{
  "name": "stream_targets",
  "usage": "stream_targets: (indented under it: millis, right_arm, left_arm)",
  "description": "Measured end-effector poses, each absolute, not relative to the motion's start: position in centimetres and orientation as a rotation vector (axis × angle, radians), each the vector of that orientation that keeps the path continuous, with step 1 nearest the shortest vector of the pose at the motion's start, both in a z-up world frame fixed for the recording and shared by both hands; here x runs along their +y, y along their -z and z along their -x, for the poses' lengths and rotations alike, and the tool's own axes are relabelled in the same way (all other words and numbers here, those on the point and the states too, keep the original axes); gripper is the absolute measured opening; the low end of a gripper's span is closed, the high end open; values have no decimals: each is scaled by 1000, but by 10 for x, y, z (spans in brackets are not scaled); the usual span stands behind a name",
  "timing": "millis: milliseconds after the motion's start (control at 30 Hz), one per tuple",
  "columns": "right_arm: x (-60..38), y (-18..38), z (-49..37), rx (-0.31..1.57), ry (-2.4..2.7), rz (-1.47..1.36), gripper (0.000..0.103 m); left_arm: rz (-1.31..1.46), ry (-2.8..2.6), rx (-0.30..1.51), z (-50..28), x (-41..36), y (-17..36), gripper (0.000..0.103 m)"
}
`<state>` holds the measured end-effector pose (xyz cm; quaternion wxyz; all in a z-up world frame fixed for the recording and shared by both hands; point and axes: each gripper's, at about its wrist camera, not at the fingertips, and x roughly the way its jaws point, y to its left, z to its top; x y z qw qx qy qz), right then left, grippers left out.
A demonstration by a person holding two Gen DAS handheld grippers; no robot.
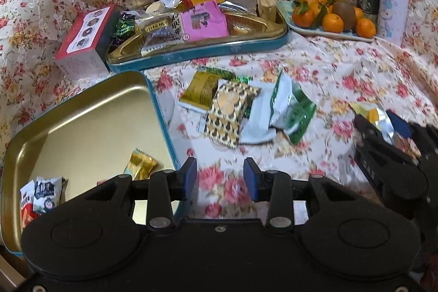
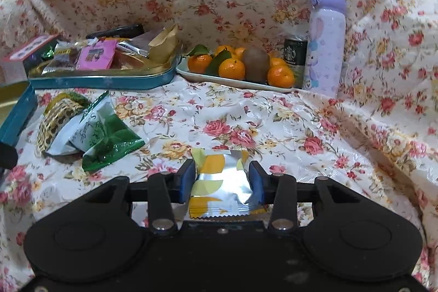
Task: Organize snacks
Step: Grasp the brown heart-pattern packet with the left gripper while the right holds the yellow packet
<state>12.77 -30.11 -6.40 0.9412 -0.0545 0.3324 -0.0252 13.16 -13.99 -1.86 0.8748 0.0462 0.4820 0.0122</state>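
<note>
My left gripper [image 1: 220,177] is open with nothing between its blue pads, just right of a gold tin [image 1: 82,127] that holds a gold candy [image 1: 141,166] and two small packets [image 1: 43,193]. A loose heap lies ahead on the floral cloth: a gold-and-black patterned packet [image 1: 228,111] and green-and-white packets [image 1: 290,106]. My right gripper [image 2: 222,179] is shut on a silver-and-yellow snack packet [image 2: 216,166] low over the cloth; its pads touch both sides. The left wrist view has that gripper [image 1: 388,133] at the far right.
A second blue-rimmed tin [image 1: 219,48] at the back is piled with mixed snacks, with a red box [image 1: 84,40] at its left. Back right stand a plate of tangerines and a kiwi [image 2: 238,67], a dark can [image 2: 294,54] and a lilac bottle [image 2: 325,45]. Floral cloth rises behind.
</note>
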Motion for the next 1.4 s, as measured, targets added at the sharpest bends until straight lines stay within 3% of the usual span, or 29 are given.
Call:
stream_targets:
  millis: [533,767,900,1133,1400]
  right_arm:
    - [-321,65,-131,675,38,-40,44]
    - [-321,66,-131,675,38,-40,44]
    - [-321,66,-131,675,38,-39,44]
    - [-321,66,-131,675,39,-38,44]
    - [-321,65,-131,675,39,-41,44]
  left_arm:
    - [45,-186,1000,-233,-115,11,47]
    - [21,-236,1056,-259,-115,35,47]
    - [10,-203,1054,-246,-123,39,47]
    - [-68,-108,1035,-203,-154,39,56]
    - [9,-15,1118,-174,-166,48,55]
